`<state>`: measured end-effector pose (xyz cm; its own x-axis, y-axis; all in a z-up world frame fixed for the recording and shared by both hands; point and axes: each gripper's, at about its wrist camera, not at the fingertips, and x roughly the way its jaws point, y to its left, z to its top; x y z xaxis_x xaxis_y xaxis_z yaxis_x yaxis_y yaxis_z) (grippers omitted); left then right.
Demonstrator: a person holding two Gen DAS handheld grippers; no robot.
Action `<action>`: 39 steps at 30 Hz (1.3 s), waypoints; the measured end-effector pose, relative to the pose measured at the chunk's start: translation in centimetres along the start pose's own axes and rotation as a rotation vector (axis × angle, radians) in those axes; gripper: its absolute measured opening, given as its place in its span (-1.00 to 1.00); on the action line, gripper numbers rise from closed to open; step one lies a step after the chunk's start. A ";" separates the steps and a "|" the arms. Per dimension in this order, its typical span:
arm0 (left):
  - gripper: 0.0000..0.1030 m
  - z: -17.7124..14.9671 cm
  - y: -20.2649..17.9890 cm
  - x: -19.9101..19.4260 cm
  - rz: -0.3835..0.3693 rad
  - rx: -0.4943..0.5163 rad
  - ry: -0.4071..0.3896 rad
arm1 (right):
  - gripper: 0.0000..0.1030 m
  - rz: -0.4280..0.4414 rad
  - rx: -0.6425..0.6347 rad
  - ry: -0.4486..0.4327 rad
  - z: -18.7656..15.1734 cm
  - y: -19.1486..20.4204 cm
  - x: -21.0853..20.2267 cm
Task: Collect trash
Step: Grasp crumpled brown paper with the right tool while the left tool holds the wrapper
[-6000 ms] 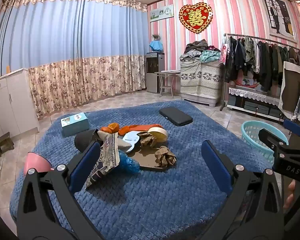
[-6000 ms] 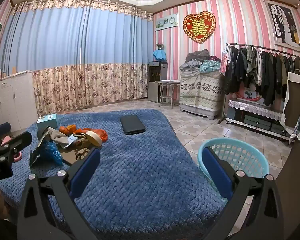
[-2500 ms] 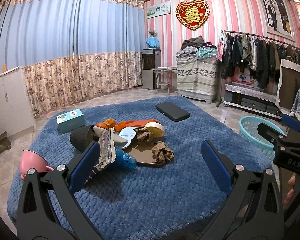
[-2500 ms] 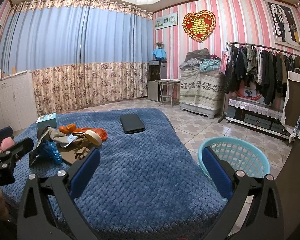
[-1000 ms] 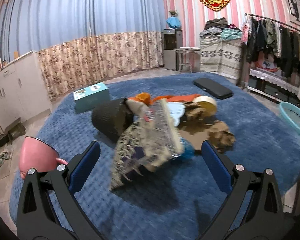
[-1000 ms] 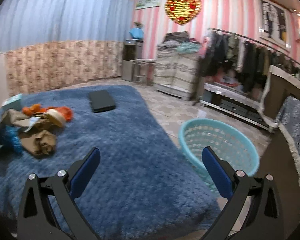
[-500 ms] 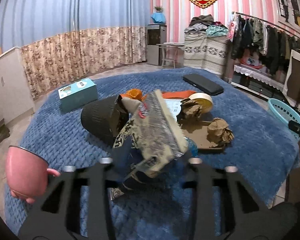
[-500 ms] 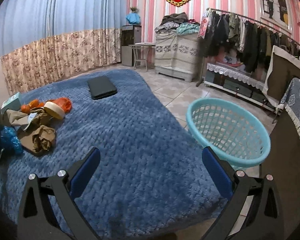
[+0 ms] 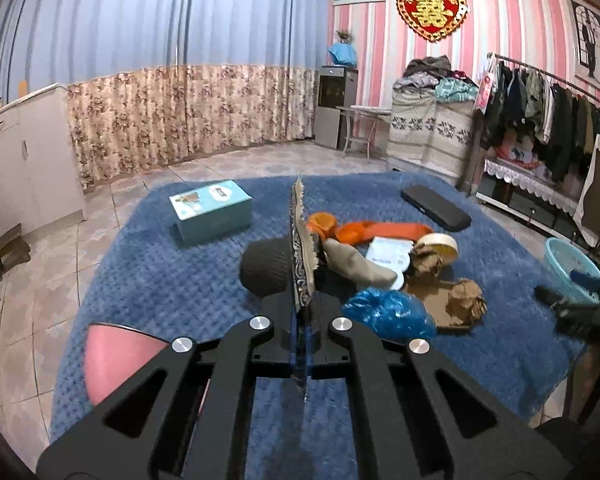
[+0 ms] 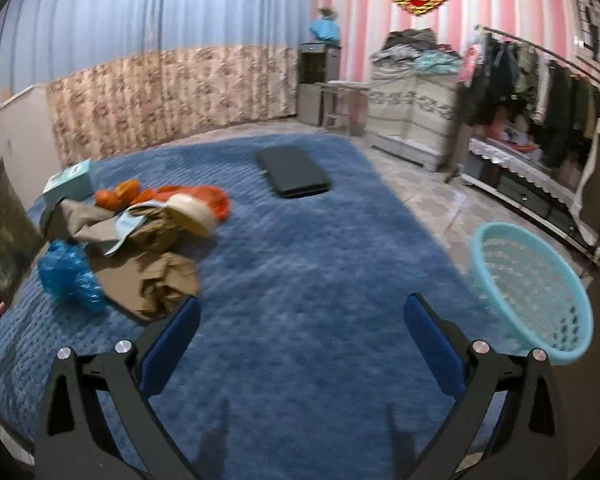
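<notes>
Through the left wrist camera we see our left gripper [image 9: 300, 320] clenched on a flat patterned wrapper [image 9: 300, 248], which stands edge-on between the jaws and rises straight ahead of the lens. It looks thin, light and floppy, so we judge a pinch low on its edge is enough, though it may flap or slip if swung fast. Beyond it, near the middle of the blue blanket [image 9: 148, 264], lies the rest of the pile: a dark ribbed cup [image 9: 266, 266], a crumpled blue plastic bag [image 9: 388, 312], brown paper wads [image 9: 466, 296] on a cardboard sheet [image 9: 440, 300], orange peel [image 9: 324, 222] and a tape roll [image 9: 440, 244]. A teal box [image 9: 212, 210] sits toward the far left corner, a black case [image 9: 434, 208] toward the far right corner, and a pink cup [image 9: 120, 360] at the near left edge.

Through the right wrist camera, our right gripper [image 10: 300, 340] hangs released, jaws wide apart and holding nothing, over the near part of the blanket. The teal basket [image 10: 540, 292] stands on the floor just off the right edge, and looks empty. The wrapper shows only as a blurred panel at the far left. The paper wads look soft and crushable; the blue bag seems slippery, so we would bunch it before lifting.
</notes>
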<state>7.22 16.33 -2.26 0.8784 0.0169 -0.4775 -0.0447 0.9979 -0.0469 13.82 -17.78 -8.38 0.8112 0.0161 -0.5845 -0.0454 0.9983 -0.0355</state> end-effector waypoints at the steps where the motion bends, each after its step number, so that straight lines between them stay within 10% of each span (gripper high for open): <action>1: -0.99 0.1 0.1 -0.1 0.003 0.000 -0.002 | 0.93 0.016 -0.008 0.014 0.0 1.0 0.6; 12: -0.99 -0.5 1.6 0.3 0.009 -0.028 0.028 | 0.90 0.089 -0.097 0.057 0.6 7.3 3.5; 19: -0.99 -0.2 0.9 0.5 -0.004 -0.019 0.029 | -0.17 0.194 -0.112 0.133 0.2 7.7 5.0; 22: -0.99 0.3 0.2 0.4 -0.008 -0.011 0.017 | -0.26 0.217 -0.107 0.113 0.2 7.3 4.5; 39: -0.99 4.9 -10.3 -0.5 -0.189 0.069 -0.065 | -0.28 -0.090 0.134 -0.023 4.0 -12.4 -1.9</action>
<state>9.51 6.31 2.75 0.8972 -0.1694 -0.4080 0.1547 0.9856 -0.0688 15.12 -29.95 -3.60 0.8214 -0.0741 -0.5655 0.1052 0.9942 0.0226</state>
